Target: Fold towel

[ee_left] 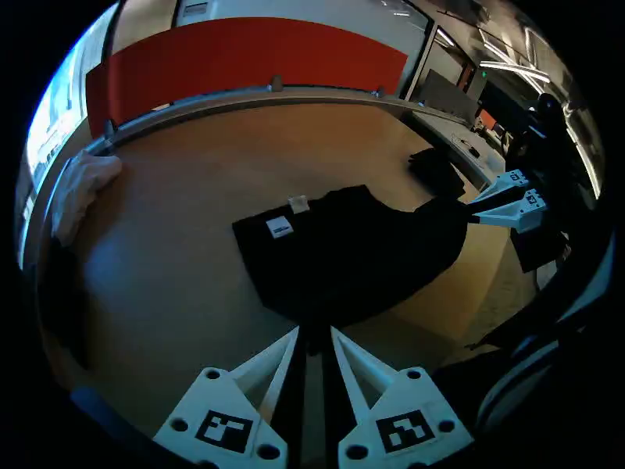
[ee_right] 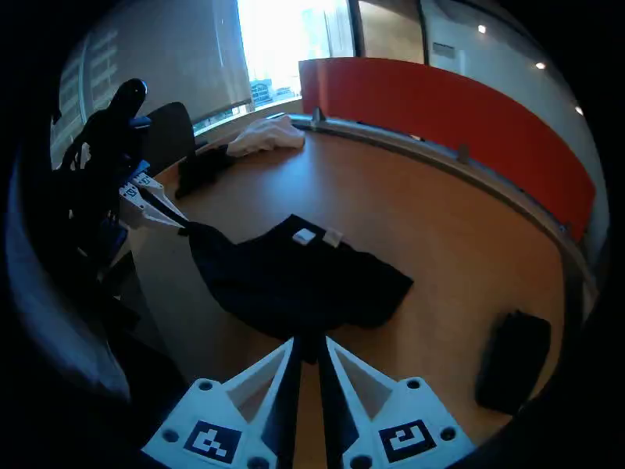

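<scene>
A black towel (ee_left: 351, 250) with two small white labels lies crumpled on the wooden table (ee_left: 195, 258). In the left gripper view my left gripper (ee_left: 315, 334) is at the bottom, shut on the towel's near edge. My right gripper (ee_left: 471, 217) is at the right, pinching the towel's far corner and lifting it slightly. In the right gripper view the towel (ee_right: 297, 281) stretches from my right gripper (ee_right: 310, 342), shut on its near edge, to my left gripper (ee_right: 184, 227) at the left, which holds the other corner.
A white cloth (ee_left: 82, 184) (ee_right: 266, 137) lies near the table's edge, with a dark cloth (ee_right: 199, 172) beside it. Another black folded item (ee_left: 437, 168) (ee_right: 512, 359) rests near the opposite edge. A red partition (ee_left: 250, 55) runs behind the table.
</scene>
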Action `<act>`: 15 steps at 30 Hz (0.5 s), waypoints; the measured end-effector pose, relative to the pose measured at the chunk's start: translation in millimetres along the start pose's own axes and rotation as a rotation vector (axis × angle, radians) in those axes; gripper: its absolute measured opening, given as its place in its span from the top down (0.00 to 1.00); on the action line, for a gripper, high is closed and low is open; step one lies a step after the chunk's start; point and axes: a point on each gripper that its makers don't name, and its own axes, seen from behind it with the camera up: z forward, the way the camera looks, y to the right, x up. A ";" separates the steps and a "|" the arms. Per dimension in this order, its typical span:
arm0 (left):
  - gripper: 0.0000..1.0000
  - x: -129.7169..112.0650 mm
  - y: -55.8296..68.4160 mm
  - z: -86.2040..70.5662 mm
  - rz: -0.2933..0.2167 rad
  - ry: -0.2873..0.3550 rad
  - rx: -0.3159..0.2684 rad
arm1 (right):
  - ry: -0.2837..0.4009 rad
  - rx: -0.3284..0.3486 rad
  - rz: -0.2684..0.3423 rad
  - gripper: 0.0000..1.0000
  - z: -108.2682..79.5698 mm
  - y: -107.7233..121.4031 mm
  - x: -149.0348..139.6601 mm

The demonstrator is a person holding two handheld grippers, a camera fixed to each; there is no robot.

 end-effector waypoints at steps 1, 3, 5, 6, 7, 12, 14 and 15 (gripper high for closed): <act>0.87 0.7 -0.7 0.6 0.000 0.001 0.001 | 0.000 -0.001 0.000 0.86 0.8 0.7 0.4; 0.87 2.5 -2.4 2.2 0.000 0.003 0.005 | 0.000 -0.004 0.000 0.86 2.5 2.3 1.2; 0.87 5.0 -4.3 4.3 -0.001 0.006 0.008 | 0.000 -0.007 0.001 0.86 4.8 5.0 2.6; 0.87 6.5 -5.4 5.7 -0.001 0.008 0.009 | 0.000 -0.009 0.002 0.86 6.1 6.6 3.5; 0.87 7.9 -6.8 7.2 0.000 0.009 0.012 | 0.000 -0.011 0.002 0.86 7.3 8.4 4.4; 0.87 17.9 -14.9 17.0 0.006 0.021 0.026 | 0.000 -0.029 -0.003 0.86 14.7 20.3 9.3; 0.87 22.7 -18.3 22.2 0.006 0.027 0.030 | -0.004 -0.037 -0.007 0.86 18.4 25.8 10.5; 0.87 25.1 -20.1 24.8 0.005 0.029 0.032 | -0.006 -0.040 -0.008 0.86 20.3 28.6 11.1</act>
